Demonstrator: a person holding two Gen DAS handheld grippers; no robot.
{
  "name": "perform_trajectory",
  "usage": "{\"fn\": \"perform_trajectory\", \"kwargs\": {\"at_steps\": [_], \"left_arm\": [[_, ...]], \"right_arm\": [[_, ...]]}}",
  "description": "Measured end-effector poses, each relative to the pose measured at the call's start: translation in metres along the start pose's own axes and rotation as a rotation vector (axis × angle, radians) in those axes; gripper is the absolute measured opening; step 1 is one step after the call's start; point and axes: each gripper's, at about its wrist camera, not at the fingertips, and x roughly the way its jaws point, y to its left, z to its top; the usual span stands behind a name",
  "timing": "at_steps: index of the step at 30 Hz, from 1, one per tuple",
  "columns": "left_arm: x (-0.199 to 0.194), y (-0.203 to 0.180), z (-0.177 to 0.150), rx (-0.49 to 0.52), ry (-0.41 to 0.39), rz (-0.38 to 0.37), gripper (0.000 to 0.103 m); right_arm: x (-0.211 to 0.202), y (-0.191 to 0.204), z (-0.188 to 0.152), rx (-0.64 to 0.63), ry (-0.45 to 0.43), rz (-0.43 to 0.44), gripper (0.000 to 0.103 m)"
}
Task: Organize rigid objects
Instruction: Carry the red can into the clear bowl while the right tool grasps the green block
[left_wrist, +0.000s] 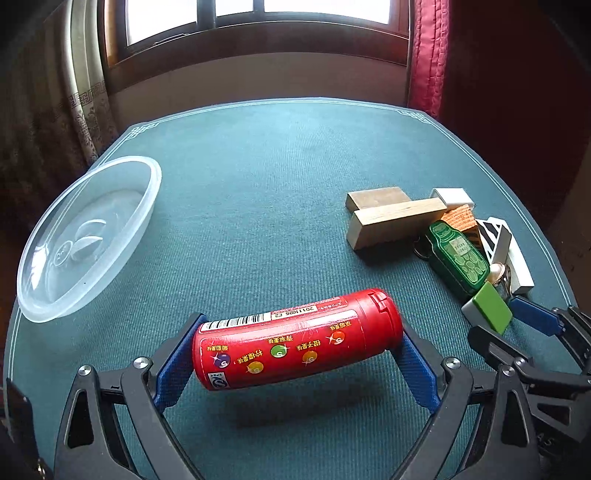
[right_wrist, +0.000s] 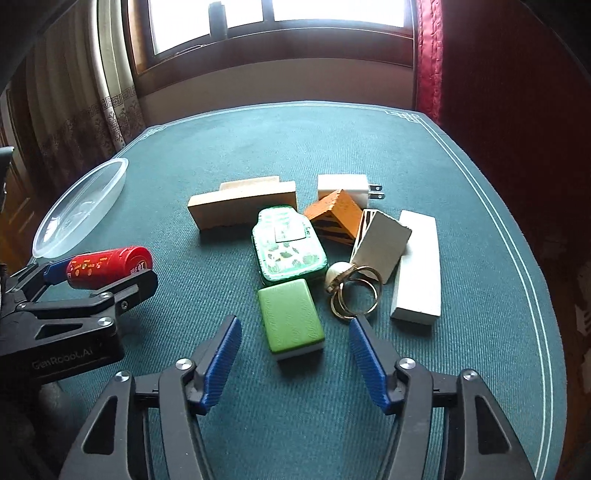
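Covering nearly the whole view, the green table (left_wrist: 280, 155) carries a clear plastic bowl (left_wrist: 88, 236) at its left edge and a heap of small things toward its right edge. The left tool (left_wrist: 295, 354) is closed on a red bottle (left_wrist: 295, 347), gripped by its two ends and lifted above the table near the front edge. This step seems to be the carrying of the bottle; the next move probably needs a swing left over the bowl, then a release. The right tool (right_wrist: 295, 354) stands wide open and holds nothing, just before a green block (right_wrist: 290, 319).
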Motion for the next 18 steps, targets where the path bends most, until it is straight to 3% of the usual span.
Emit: {"fn": "perform_trajectory", "kwargs": {"at_steps": [5,13,18], "left_arm": [[-0.004,0.008,0.003,-0.009,-0.015,0.005,0.096],[-0.009,0.020,0.007,-0.024,-0.032,0.021,0.096],[-0.011,0.026,0.011,-0.034,-0.043,0.049,0.096]], "right_arm": [[0.007,0.008,0.005,-0.029,-0.006,-0.039,0.038],[0.002,0.008,0.001,-0.026,-0.016,-0.050,0.031],[0.000,0.007,-0.001,0.029,0.001,0.010,0.031]]}}
